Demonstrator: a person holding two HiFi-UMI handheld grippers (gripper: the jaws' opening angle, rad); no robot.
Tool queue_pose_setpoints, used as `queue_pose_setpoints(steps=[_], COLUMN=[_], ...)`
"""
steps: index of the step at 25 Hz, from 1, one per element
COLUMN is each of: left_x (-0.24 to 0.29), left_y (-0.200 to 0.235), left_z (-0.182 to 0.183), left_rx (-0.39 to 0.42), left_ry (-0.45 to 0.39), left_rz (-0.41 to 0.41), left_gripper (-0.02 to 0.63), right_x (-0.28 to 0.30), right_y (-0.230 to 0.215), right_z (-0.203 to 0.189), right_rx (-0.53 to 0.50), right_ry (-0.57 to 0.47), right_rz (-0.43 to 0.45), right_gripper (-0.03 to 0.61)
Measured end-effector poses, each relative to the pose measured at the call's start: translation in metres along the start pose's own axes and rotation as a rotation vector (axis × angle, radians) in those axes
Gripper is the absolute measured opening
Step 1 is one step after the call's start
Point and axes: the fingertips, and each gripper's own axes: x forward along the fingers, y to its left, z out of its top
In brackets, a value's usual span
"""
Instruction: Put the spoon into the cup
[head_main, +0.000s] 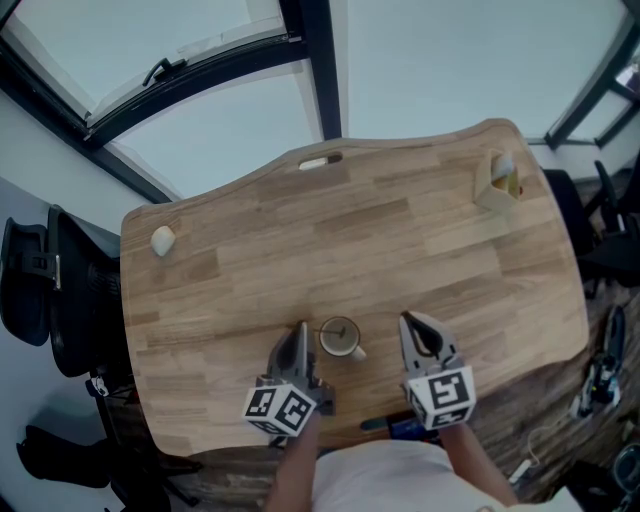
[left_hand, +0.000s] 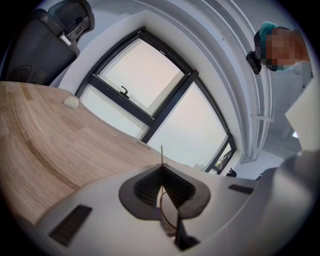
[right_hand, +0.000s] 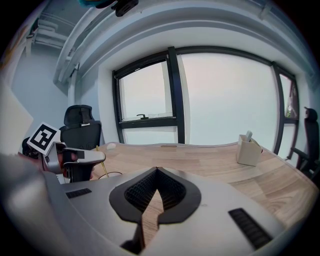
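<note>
No text, label or number is readable.

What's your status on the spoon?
Left tongs shut on spoon handle, beside cup. Right tongs shut, empty, cup's other side. Spoon's low end at cup rim; in or out, can't tell. Nothing in the way.

The left gripper (head_main: 300, 330) is just to the left of the cup (head_main: 330, 346), with its tip close beside the rim. It points away from the person and a little downward, and it is rolled somewhat to one side. Its jaws are pressed together on the thin handle of the spoon (right_hand: 100, 161). The right gripper (head_main: 409, 324) is to the right of the cup, near it but apart, and it slopes down more steeply. Its jaw tips meet and nothing is between them. The left forearm (head_main: 296, 462) and the right forearm (head_main: 472, 458) reach toward the cup from the near side.
</note>
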Motion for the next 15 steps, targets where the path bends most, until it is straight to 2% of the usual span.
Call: queue_pose_setpoints(steps=[15], left_x=[0.0023], left_y=[0.0003], left_z=[-0.0055], left_rx=[0.008], left_ry=[0.004], left_rz=[-0.018], left_gripper=[0.002], right_x=[0.0033], right_y=[-0.0016], right_z=[-0.0027], right_rx=[0.008], right_ry=[0.009], right_rz=[0.000], right_gripper=[-0.002])
